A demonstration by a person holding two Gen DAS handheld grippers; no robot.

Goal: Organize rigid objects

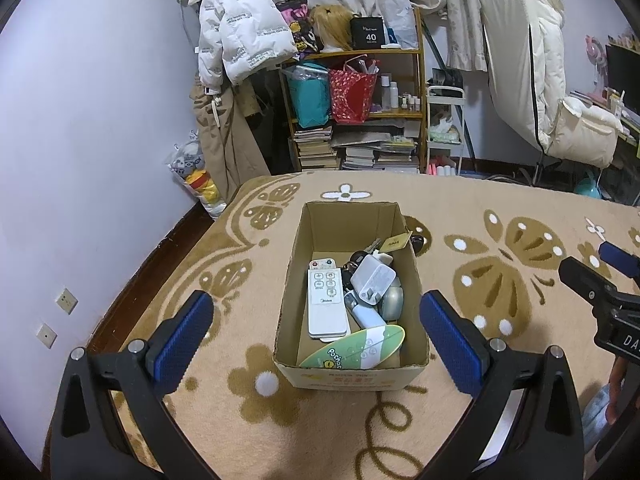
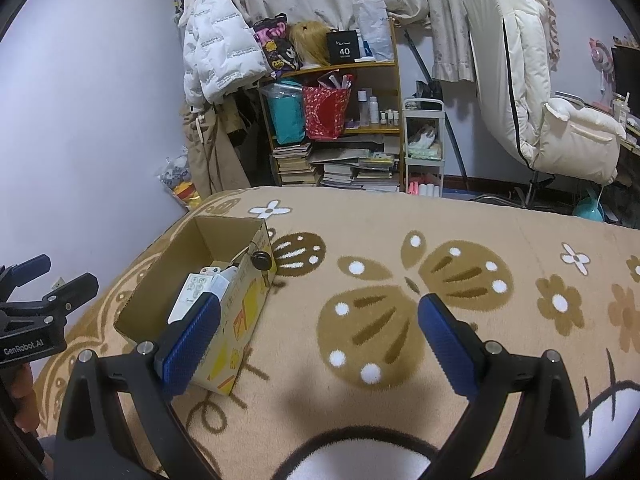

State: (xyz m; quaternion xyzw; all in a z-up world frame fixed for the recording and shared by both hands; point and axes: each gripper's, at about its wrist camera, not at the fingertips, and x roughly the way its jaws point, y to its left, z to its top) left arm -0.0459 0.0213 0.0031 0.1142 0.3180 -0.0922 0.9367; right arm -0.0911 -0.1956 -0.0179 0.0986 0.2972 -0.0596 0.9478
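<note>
The left gripper [image 1: 316, 328] hangs with its blue pads spread wide and nothing between them, and the cardboard box [image 1: 416, 280] sits on the patterned blanket [image 1: 520, 208] straight ahead of it, framed between the two fingers. Nearest the claw inside the box lies a green leaf-shaped card [image 1: 356, 350], flat, light and probably a little bendy, best pinched by its edge. Just beyond it, toward the left pad, lies the white remote [image 1: 325, 300], long, stiff and smooth (its plastic may slip, so a grip across the narrow middle seems safest). Toward the right pad, a white charger plug [image 1: 372, 278] rests on a rounded silver-grey thing [image 1: 391, 302] that I cannot identify for certain; the plug is small, hard and blocky and should take a firm squeeze on its flat sides. Farther still, keys with a yellow tag [image 1: 396, 243] hang over the box's right wall, loose and jingly, likely to swing if lifted by the tag. The right gripper [image 2: 320, 340] is likewise wide open and empty, over bare blanket, with the box off beyond its left finger.
</note>
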